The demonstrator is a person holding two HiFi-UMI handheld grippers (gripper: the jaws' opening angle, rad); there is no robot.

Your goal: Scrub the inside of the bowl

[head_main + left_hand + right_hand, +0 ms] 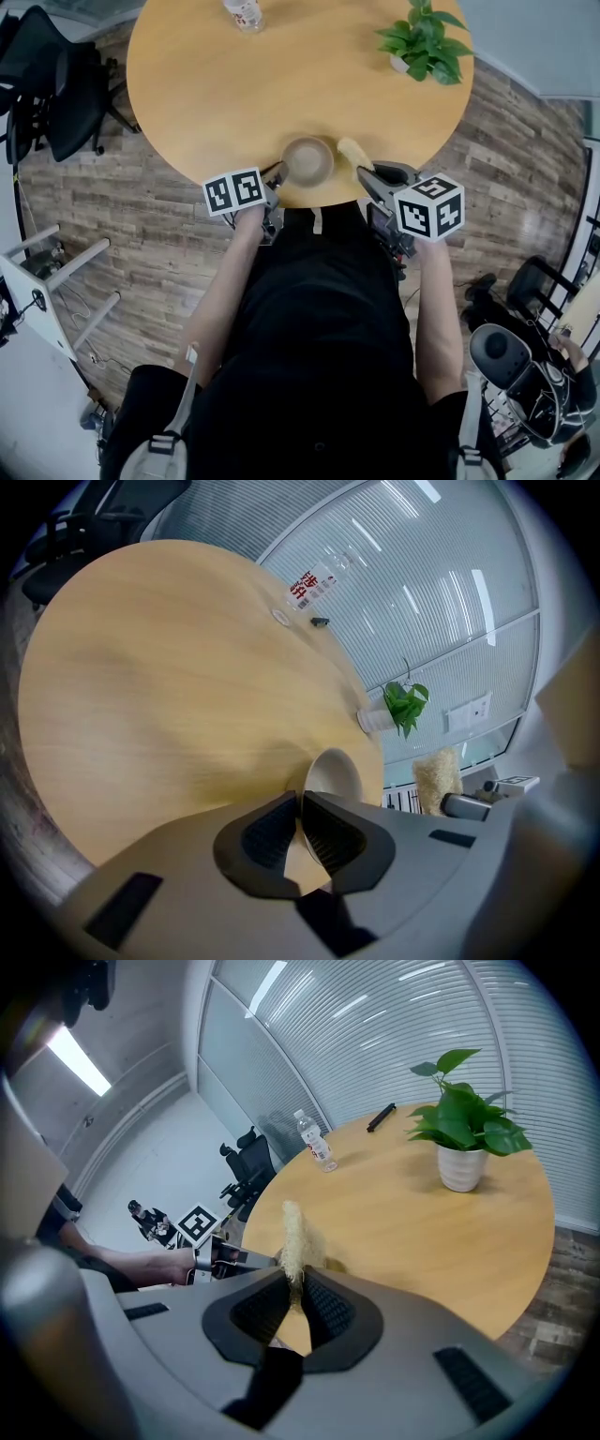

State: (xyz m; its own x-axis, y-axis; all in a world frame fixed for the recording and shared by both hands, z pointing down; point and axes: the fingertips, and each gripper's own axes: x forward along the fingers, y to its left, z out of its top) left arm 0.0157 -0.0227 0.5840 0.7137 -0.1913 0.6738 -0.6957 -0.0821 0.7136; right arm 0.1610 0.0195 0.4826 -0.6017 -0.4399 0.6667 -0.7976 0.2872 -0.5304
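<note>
Round wooden counter (234, 94). Bowl (307, 159) at near edge, rim pinched in closed left tool (281, 172). Right tool (364, 172) clamped on sponge (354, 150), just right of bowl.

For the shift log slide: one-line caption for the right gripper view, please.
Right gripper clamped on a pale fibrous scrubber, round wooden table ahead with potted plant and bottle.

- Surface (234, 84): pale honey wood grain.
- Bowl (308, 159): beige.
- Sponge (354, 152): pale yellow.
- Plant (464, 1110): green leaves, white pot (462, 1168).
- Bottle (309, 585): clear, red-and-white label.
- Floor (141, 234): grey-brown planks.
- Left gripper (302, 808), right gripper (296, 1290): grey, black ribbed pads (272, 834).
- Cubes (429, 206): white with black square markers.
</note>
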